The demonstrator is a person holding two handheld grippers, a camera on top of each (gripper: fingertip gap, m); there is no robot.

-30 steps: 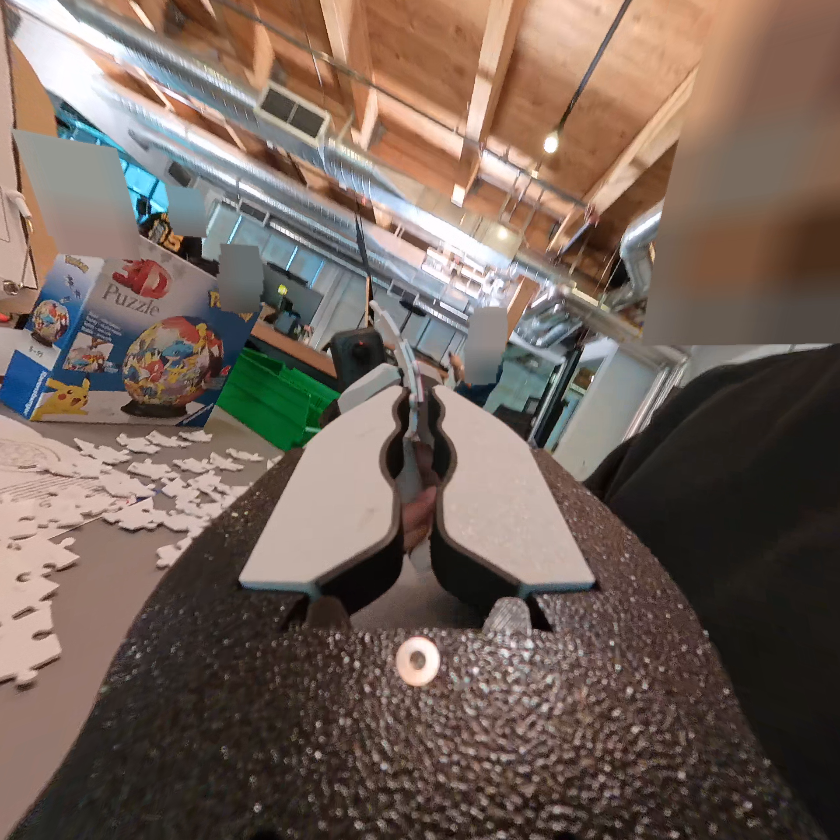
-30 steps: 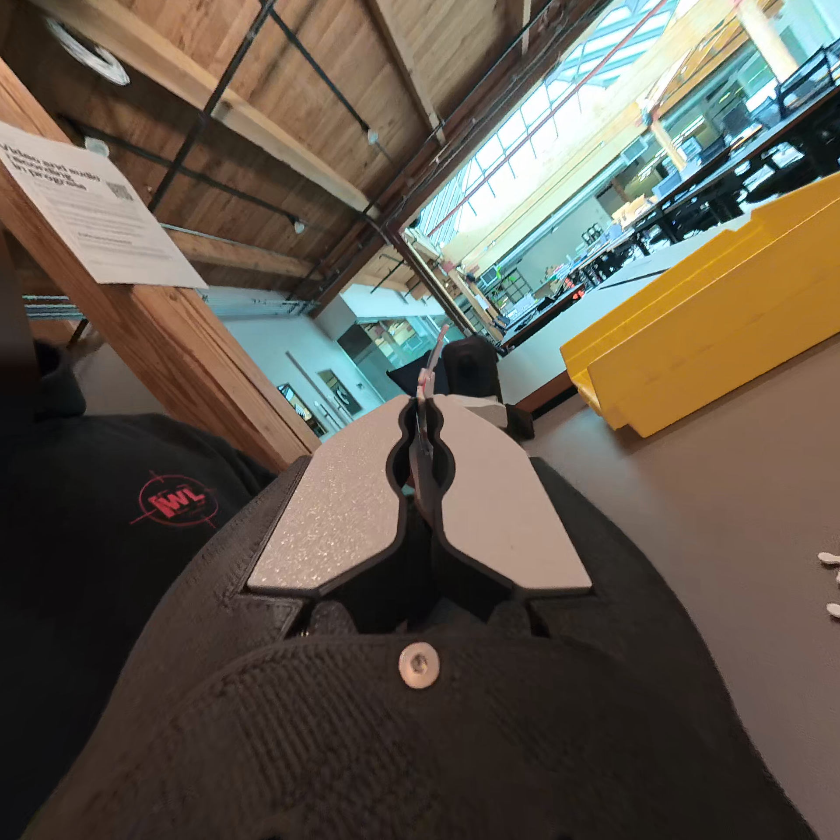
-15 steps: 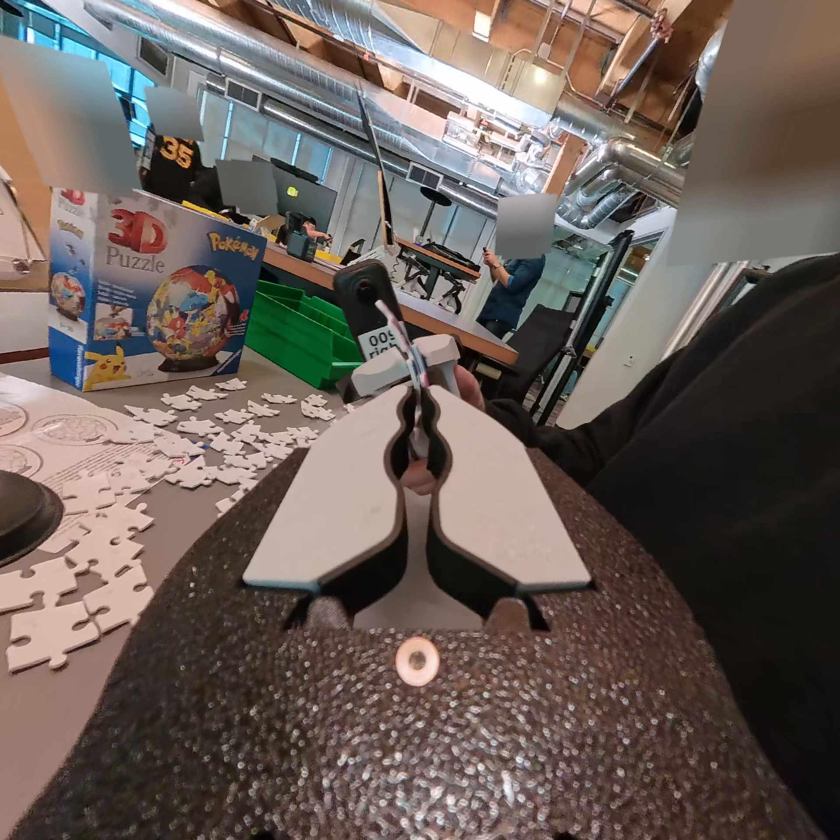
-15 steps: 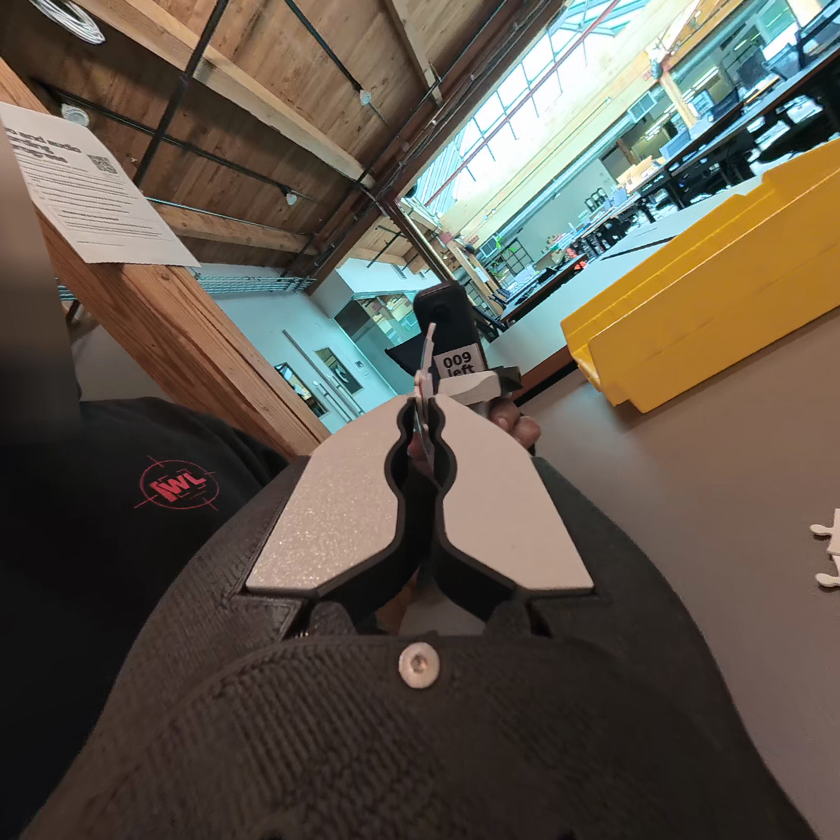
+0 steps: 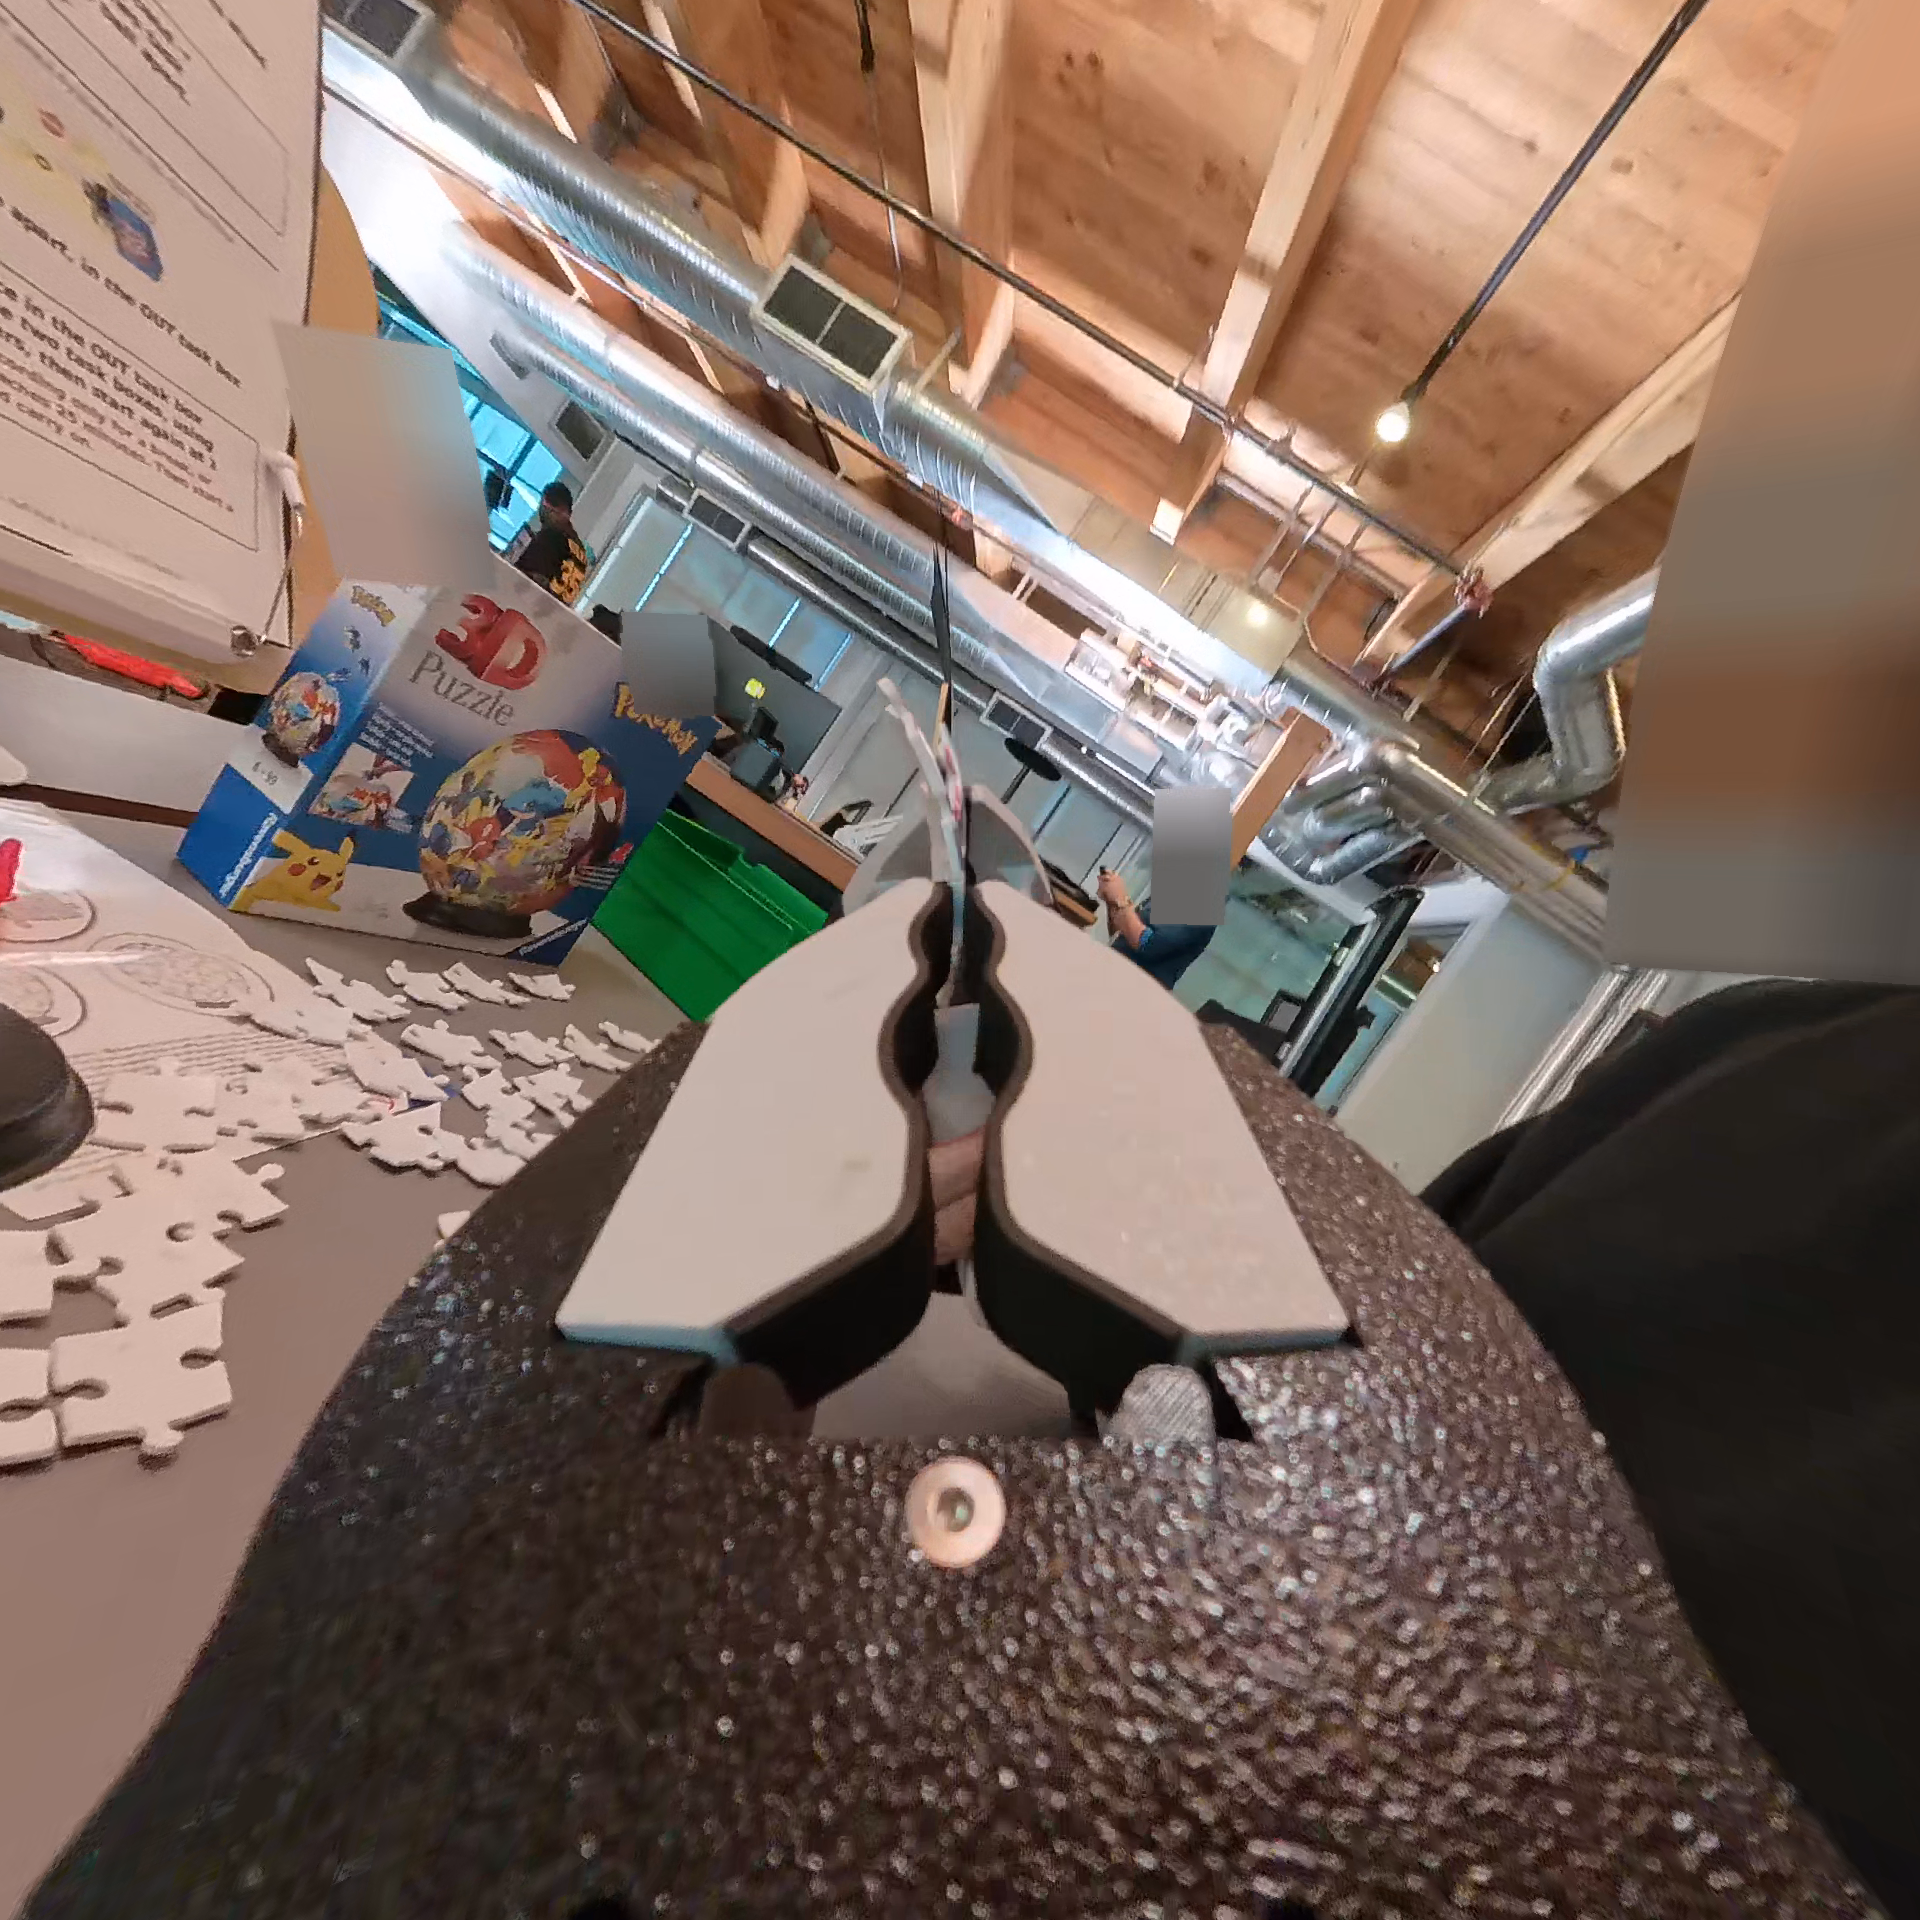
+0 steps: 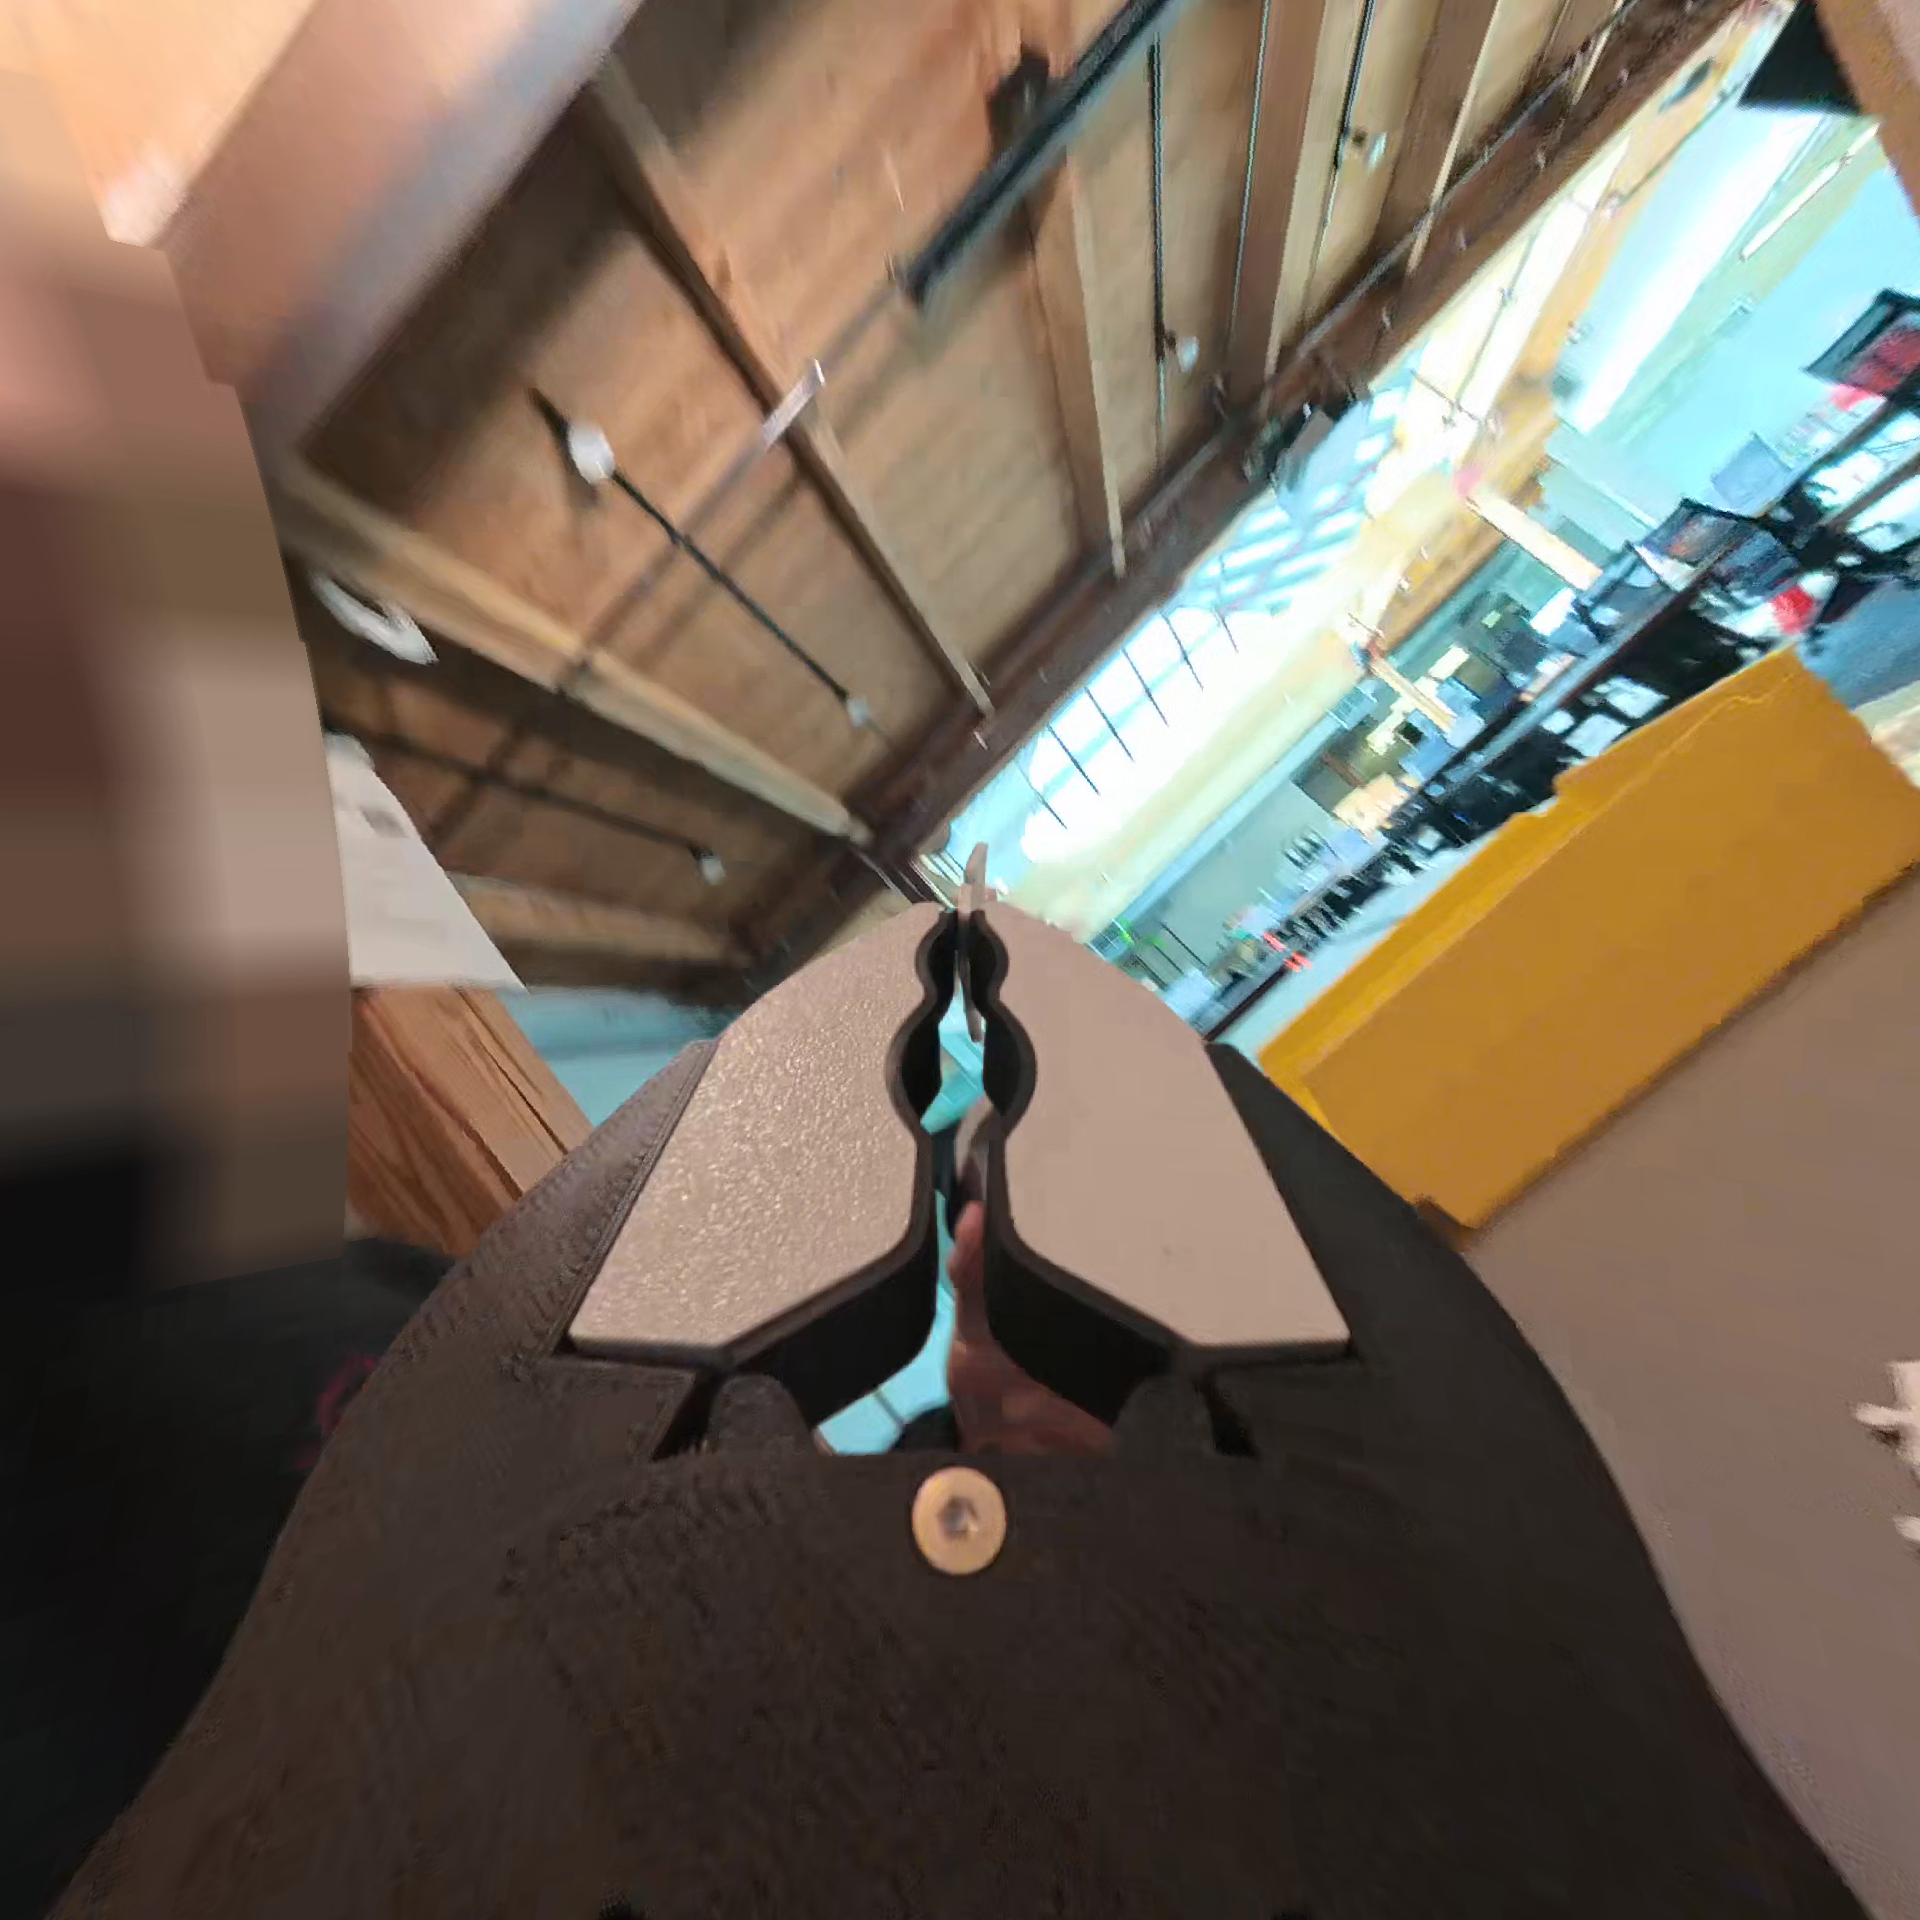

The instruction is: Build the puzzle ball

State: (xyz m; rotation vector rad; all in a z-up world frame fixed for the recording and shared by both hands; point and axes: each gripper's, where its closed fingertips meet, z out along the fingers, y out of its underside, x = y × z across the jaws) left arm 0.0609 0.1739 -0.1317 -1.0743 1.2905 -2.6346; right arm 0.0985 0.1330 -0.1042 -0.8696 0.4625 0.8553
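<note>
In the left wrist view my left gripper [image 5: 961, 902] is shut on thin curved puzzle pieces [image 5: 928, 774] that stick up edge-on above the fingertips. A grey part of the other gripper [image 5: 1006, 840] shows right behind them. In the blurred right wrist view my right gripper [image 6: 966, 914] is shut on a thin white puzzle piece [image 6: 974, 940] seen edge-on. A hand [image 6: 982, 1361] shows through the gap low between its fingers. Both grippers are held up off the table and tilted toward the ceiling.
Several loose white puzzle pieces [image 5: 343, 1049] lie on the grey table [image 5: 125, 1558] at the left, with a black stand [image 5: 31, 1091], an instruction sheet [image 5: 177, 971], the puzzle box [image 5: 447, 769] and green bins [image 5: 707, 914]. A yellow bin [image 6: 1610, 987] and wooden post [image 6: 447, 1091] flank the right gripper.
Both views have tilted up toward the ceiling. The right view swung fast and is blurred, and the other gripper's camera body no longer shows in it. Both grippers stay shut on their pieces.
</note>
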